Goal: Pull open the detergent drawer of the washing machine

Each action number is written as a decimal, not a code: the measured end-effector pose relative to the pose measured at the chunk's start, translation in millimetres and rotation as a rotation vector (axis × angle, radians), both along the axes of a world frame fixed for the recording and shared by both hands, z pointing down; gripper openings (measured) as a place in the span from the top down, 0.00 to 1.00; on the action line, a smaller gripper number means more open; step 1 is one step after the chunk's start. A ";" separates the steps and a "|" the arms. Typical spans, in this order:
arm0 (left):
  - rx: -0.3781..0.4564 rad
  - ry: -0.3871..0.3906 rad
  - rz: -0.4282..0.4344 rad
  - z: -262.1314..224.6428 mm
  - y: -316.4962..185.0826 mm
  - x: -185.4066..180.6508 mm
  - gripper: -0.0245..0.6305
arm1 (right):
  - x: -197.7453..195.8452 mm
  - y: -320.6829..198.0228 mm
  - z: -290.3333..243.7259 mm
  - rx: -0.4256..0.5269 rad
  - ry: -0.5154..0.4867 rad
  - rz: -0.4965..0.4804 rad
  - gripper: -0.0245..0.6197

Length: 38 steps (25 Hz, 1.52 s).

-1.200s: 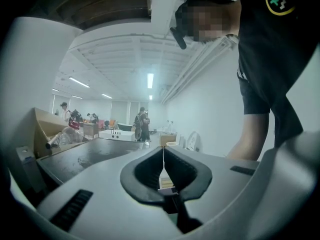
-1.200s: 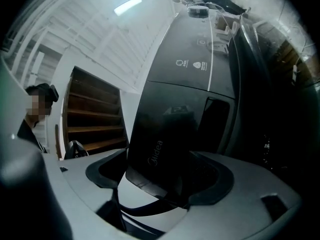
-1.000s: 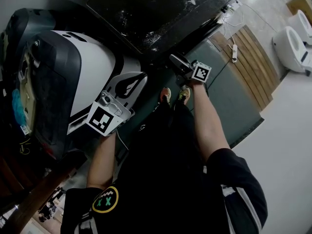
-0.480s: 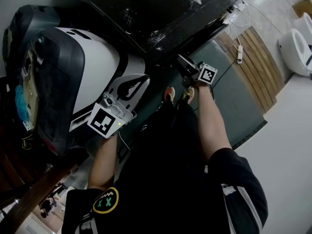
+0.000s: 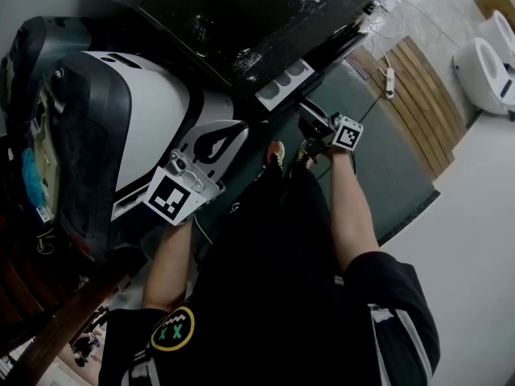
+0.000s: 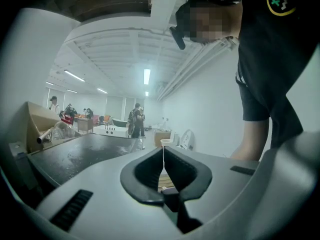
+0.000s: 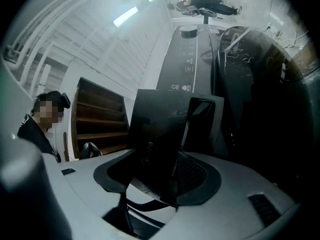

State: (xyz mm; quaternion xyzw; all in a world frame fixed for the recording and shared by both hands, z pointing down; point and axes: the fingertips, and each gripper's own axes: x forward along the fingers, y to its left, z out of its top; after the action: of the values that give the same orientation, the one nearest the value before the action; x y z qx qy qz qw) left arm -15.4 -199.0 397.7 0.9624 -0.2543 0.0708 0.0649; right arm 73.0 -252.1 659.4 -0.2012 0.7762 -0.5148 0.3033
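Between the jaws of your right gripper (image 7: pixel 156 160) stands the dark front panel of the detergent drawer (image 7: pixel 160 119) — the jaws have just been closing, and the pads now press on that panel from both sides. From the head view, the right gripper (image 5: pixel 311 119) points up toward the washing machine (image 5: pixel 241 14). The detergent drawer (image 5: pixel 283 83) sticks out of the machine's front, far enough to show its pale compartments. The gripper's marker cube (image 5: pixel 348 133) sits at your wrist, and your forearm runs down from it to the sleeve. In the right gripper view the machine's control strip (image 7: pixel 186 59) runs away above the drawer, and the round door (image 7: pixel 245 84) lies to the right of it.

Your left gripper (image 6: pixel 163 156) has its jaws together, pad against pad, with nothing between them — it holds nothing. In the head view the left gripper (image 5: pixel 219 141) hangs well apart from the drawer, to the left of your shoes (image 5: pixel 275 153), with its own marker cube (image 5: pixel 170 198) on the side toward you. The left gripper view looks past the machine's dusty dark top (image 6: pixel 85 154) into a bright hall, where people (image 6: pixel 136 121) stand far off under ceiling lights (image 6: pixel 147 76).
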 end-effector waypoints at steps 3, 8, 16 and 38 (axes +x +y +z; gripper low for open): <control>0.015 -0.006 0.018 1.4 1.2 1.4 0.93 | 7.6 10.6 -0.6 0.003 -0.005 0.007 0.55; 0.004 -0.003 0.028 -2.6 3.2 8.9 0.93 | 16.2 21.0 -0.4 0.005 -0.004 -0.006 0.56; 0.002 -0.016 0.038 1.9 6.5 8.2 0.93 | 40.0 46.3 0.1 0.022 0.001 0.028 0.61; 0.084 0.047 0.095 -11.1 8.1 19.3 0.93 | 97.1 89.4 -64.3 0.111 0.628 0.105 0.49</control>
State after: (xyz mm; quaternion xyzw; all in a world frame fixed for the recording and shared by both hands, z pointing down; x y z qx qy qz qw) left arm 3.9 -190.9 386.7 0.9766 -0.2094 0.0402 0.0271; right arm 170.0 -162.7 595.2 -0.3733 0.8472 -0.3681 0.0857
